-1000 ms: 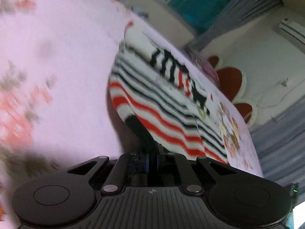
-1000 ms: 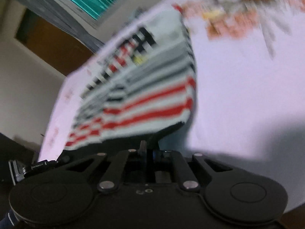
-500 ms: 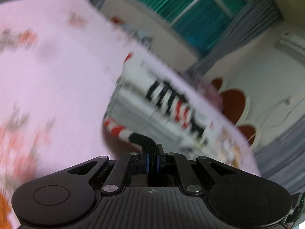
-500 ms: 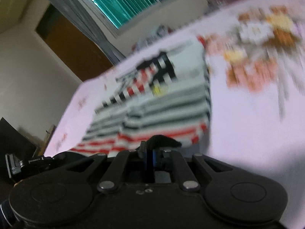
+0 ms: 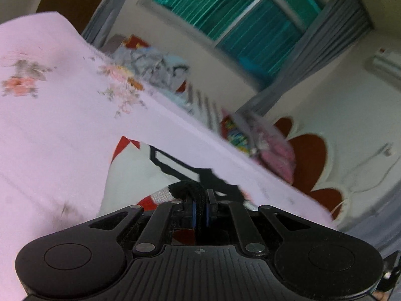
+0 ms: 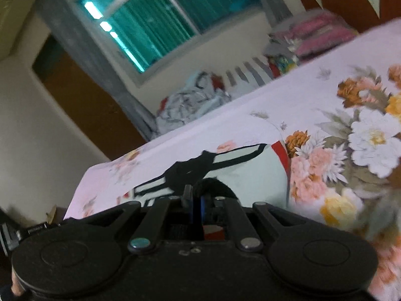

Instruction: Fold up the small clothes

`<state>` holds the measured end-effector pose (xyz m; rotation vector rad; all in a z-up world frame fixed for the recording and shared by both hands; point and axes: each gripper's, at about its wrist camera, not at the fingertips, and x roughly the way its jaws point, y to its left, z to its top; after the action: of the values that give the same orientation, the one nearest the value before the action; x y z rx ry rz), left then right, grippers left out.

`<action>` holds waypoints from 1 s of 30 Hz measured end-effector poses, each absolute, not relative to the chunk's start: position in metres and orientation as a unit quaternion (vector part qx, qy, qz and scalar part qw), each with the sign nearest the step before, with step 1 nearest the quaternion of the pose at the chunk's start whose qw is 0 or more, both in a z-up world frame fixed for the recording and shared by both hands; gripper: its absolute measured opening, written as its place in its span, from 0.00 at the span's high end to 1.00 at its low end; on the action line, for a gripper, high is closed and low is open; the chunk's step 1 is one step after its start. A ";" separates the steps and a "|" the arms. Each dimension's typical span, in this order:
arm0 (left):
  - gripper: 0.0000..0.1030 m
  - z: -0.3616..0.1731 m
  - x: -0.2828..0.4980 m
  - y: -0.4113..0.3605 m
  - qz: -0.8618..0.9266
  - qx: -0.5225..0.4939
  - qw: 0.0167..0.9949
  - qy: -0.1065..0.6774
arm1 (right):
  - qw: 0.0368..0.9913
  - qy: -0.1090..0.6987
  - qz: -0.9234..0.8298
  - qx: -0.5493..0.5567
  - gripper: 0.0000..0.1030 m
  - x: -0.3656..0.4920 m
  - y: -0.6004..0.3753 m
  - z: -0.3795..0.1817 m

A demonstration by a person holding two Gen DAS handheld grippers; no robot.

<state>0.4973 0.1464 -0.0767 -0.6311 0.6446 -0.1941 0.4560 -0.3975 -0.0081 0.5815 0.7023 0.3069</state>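
Left wrist view: I'm gripping the black ribbed hem of the striped knit sweater (image 5: pixel 160 195) in the left gripper (image 5: pixel 199 209), jaws pinched together on the fabric, a bit of red and white stripe bunching just beside the pads. The sweater's white upper body with its black graphic and red collar edge is lying flat on the pink floral bedsheet (image 5: pixel 50 130) ahead of me. In the right wrist view I'm doing the same with the right gripper (image 6: pixel 196 207), jaws clamped on the other corner of the black hem, which is arching up over the fingers. So I'm judging I'm mid-fold: the bottom edge is being carried over the body toward the collar, stripes mostly hidden under my hands. What's left, as far as I'm reading it: lay the hem down on the chest, release both corners, flatten, maybe one more fold. Beyond the bed edge a heap of other clothes (image 6: pixel 190 105) is sitting, looking unfolded, though it's blurry. No finished folded stack is showing anywhere.
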 end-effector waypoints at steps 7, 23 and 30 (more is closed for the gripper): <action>0.94 -0.122 0.590 0.136 -0.094 -0.265 0.879 0.386 | 0.846 0.407 0.111 0.327 0.94 0.544 -0.398 -0.078; 0.41 -0.137 0.626 0.120 -0.123 -0.134 0.910 0.372 | 0.888 0.367 0.110 0.253 0.55 0.583 -0.387 -0.091; 0.90 -0.139 0.631 0.073 -0.117 0.046 0.914 0.385 | 0.902 0.415 0.117 0.021 0.85 0.586 -0.331 -0.102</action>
<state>0.6313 0.0734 -0.1386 0.0942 0.7921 -0.2418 0.5857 -0.3309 -0.1021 0.0424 0.8573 0.2429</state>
